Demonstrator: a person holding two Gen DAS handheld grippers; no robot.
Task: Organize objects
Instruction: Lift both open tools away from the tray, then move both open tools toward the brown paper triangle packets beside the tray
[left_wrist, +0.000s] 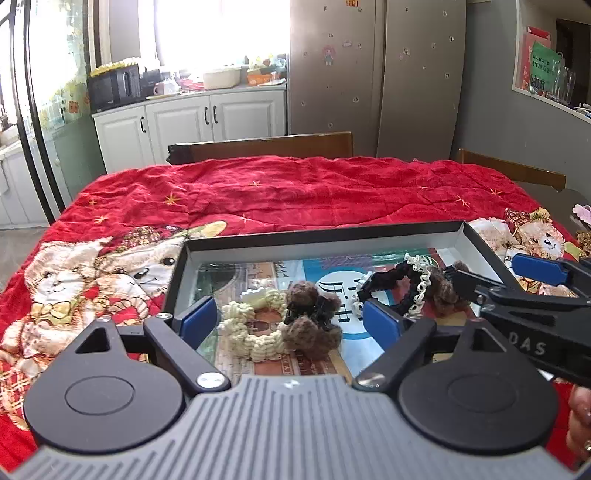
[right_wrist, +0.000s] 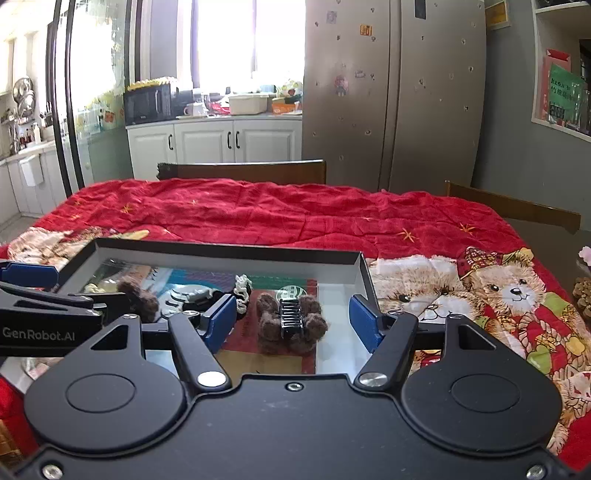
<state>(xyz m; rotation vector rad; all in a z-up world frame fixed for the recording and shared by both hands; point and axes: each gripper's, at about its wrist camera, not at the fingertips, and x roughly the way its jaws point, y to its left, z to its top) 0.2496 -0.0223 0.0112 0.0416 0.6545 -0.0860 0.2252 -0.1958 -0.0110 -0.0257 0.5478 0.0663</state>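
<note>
Left wrist view: left gripper (left_wrist: 290, 319) over the shallow box (left_wrist: 325, 230), jaws wide, gripping nothing. Between and just below the jaws lay a cream knitted scrunchie (left_wrist: 255, 330) touching a brown fuzzy hair claw (left_wrist: 312, 321). Off to the right jaw's far side, a black lace-trimmed scrunchie (left_wrist: 397, 286) and more brown fuzz, with the right gripper (left_wrist: 495, 280) reaching in there. Beyond the box, the red bear-print cloth (left_wrist: 295, 192) on the tabletop.

Right wrist view: right gripper (right_wrist: 293, 321) with jaws moderately wide, empty. Framed between them, low in the box (right_wrist: 229, 249), sat a second brown fuzzy claw (right_wrist: 291, 323), black teeth up. By the left jaw, the lace scrunchie (right_wrist: 242, 291).

Risk, as judged: crowded grippers could knock together; fuzz or lace could snag a jaw and drag a neighbouring piece out of the box.
</note>
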